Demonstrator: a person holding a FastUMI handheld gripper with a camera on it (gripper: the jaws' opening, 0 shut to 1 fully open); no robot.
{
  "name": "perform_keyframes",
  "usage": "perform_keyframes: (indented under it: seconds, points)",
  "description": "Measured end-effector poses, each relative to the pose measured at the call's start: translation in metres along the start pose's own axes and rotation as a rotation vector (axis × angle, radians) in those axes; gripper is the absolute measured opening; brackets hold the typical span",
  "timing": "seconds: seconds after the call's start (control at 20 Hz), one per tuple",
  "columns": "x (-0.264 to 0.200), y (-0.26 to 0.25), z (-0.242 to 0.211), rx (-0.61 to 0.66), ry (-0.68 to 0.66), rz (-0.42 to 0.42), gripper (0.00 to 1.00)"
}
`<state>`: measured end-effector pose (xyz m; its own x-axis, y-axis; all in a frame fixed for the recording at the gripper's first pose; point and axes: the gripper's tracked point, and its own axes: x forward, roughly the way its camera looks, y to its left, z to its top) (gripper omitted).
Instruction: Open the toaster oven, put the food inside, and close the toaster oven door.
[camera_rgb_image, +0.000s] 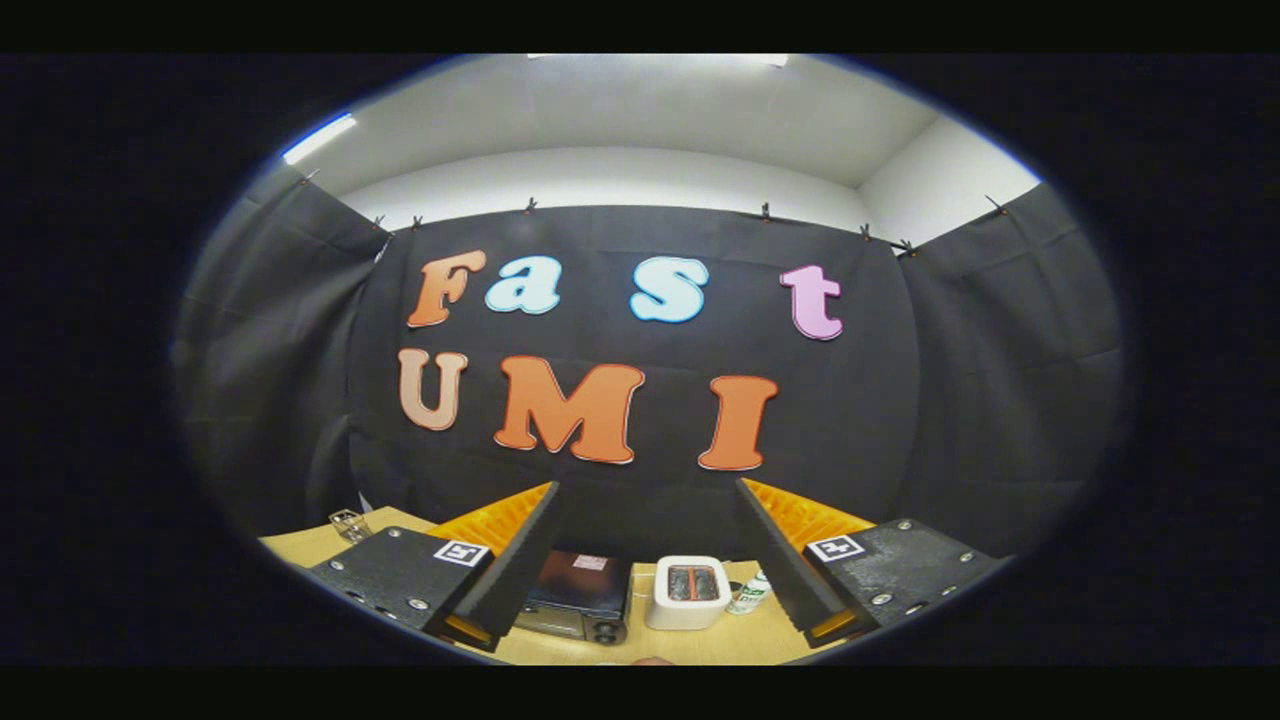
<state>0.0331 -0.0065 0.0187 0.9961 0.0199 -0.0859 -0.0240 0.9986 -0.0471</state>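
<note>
A dark toaster oven (580, 598) stands on the wooden table (700, 645), low between my fingers and close to the left one; its door looks shut, with knobs at its right end. My gripper (648, 520) is held high above the table, open wide, nothing between its fingers. A small rounded bit of something pale (655, 661) peeks up from the table's near edge; I cannot tell what it is.
A white two-slot toaster (688, 592) stands right of the toaster oven. A small white bottle with a green label (750, 594) lies beside it, by the right finger. A little wire rack (349, 524) sits at the table's far left. Black cloth walls close the booth behind.
</note>
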Motion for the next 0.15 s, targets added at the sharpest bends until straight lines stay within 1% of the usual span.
perform_keyframes:
  seconds: [0.15]
  points:
    - [-0.0009, 0.0032, -0.0003, -0.002, -0.004, 0.013, 1.0]
